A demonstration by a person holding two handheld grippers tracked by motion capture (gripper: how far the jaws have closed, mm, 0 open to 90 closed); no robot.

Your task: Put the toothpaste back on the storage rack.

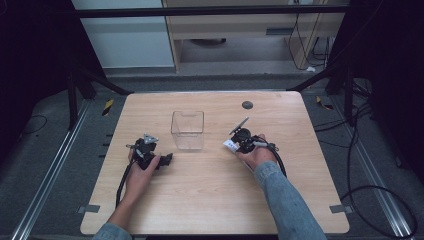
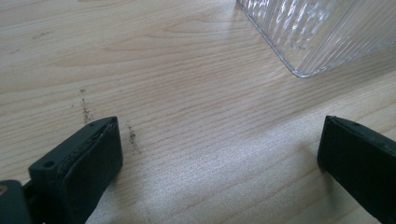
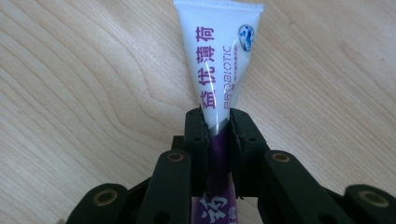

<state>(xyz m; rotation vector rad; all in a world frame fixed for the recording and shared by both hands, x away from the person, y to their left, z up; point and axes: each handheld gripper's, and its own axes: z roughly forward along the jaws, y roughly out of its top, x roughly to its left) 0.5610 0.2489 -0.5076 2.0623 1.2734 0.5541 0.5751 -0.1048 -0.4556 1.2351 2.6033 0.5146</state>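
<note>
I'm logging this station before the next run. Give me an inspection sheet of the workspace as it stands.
Surface: light wooden table; a few small dark specks near the left gripper's jaws; round dark disc near the far edge.
Job's things: white and purple tube clamped in the right gripper; clear ribbed plastic container upright at the table's middle.
Clutter: nothing seen.
Grippers: left gripper with jaws wide apart and nothing between them, low over the table near the container; right gripper shut on the tube.
Cables: one black cable trails from each gripper; more lie on the floor at right.
Surroundings: dark floor, metal rails, stand legs, pale cabinets behind.
</note>
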